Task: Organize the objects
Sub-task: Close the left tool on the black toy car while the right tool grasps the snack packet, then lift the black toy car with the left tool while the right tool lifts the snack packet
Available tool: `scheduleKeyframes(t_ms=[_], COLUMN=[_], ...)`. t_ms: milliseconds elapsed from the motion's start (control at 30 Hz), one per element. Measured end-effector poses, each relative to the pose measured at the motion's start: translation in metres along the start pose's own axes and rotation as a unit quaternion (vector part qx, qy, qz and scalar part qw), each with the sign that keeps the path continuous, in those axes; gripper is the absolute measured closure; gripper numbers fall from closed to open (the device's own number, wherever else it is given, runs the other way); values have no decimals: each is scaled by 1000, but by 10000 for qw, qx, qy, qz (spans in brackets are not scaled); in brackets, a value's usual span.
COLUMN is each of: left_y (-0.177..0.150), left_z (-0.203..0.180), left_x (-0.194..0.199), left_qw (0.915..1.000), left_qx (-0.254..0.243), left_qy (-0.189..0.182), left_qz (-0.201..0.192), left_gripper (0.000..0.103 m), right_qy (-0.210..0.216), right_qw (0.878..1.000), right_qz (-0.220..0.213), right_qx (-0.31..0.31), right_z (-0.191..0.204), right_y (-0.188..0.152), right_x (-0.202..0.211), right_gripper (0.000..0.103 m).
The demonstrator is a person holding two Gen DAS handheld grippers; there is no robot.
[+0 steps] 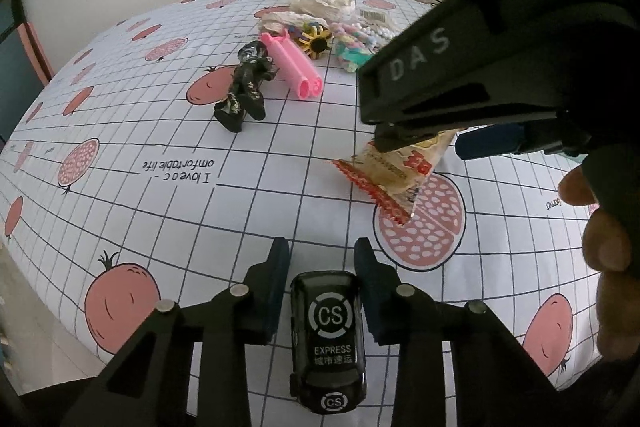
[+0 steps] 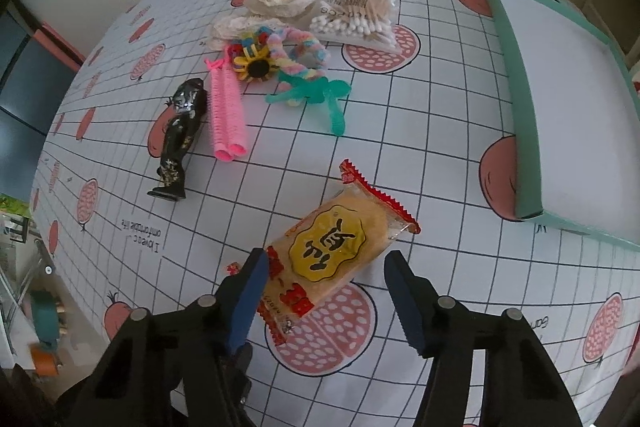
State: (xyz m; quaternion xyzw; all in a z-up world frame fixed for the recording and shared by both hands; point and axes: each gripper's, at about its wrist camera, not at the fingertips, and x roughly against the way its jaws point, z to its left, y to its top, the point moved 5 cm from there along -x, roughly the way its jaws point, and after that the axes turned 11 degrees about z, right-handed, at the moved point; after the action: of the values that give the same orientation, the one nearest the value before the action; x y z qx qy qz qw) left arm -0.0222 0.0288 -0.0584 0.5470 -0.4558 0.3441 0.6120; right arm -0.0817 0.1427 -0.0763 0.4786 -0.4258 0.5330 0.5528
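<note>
The black toy van (image 1: 328, 343) sits between my spread left gripper (image 1: 322, 259), my right gripper (image 2: 324, 267) gapes around the snack packet (image 2: 332, 251), and the teal tray (image 2: 524, 131) holds nothing yet.

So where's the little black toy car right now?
In the left wrist view the black toy car sits on the tablecloth between the open left gripper fingers, near the bottom edge.
</note>
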Motion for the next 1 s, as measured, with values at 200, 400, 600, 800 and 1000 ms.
scheduleKeyframes(t_ms=[200, 400, 600, 800, 1000], left_y=[2, 3, 6, 4, -2], left_z=[3, 5, 5, 5, 6], left_x=[-1, 0, 5, 11, 14], left_qw=[10000, 9998, 9994, 9990, 9990], left_qx=[86, 166, 196, 205, 202], left_qy=[-16, -83, -256, -383, -404], left_qz=[5, 14, -79, -100, -19], left_gripper=[68, 68, 68, 50, 47], right_qy=[-42, 4, 22, 166, 297], right_qw=[10000, 9999, 9998, 9993, 9987], right_qz=[17, 31, -6, 0, 26], right_qx=[-63, -139, -218, -341, -420], right_z=[-14, -21, -22, -30, -31], right_y=[0, 1, 1, -5, -6], right_x=[5, 3, 4, 6, 4], right_gripper=[45, 45, 45, 44, 38])
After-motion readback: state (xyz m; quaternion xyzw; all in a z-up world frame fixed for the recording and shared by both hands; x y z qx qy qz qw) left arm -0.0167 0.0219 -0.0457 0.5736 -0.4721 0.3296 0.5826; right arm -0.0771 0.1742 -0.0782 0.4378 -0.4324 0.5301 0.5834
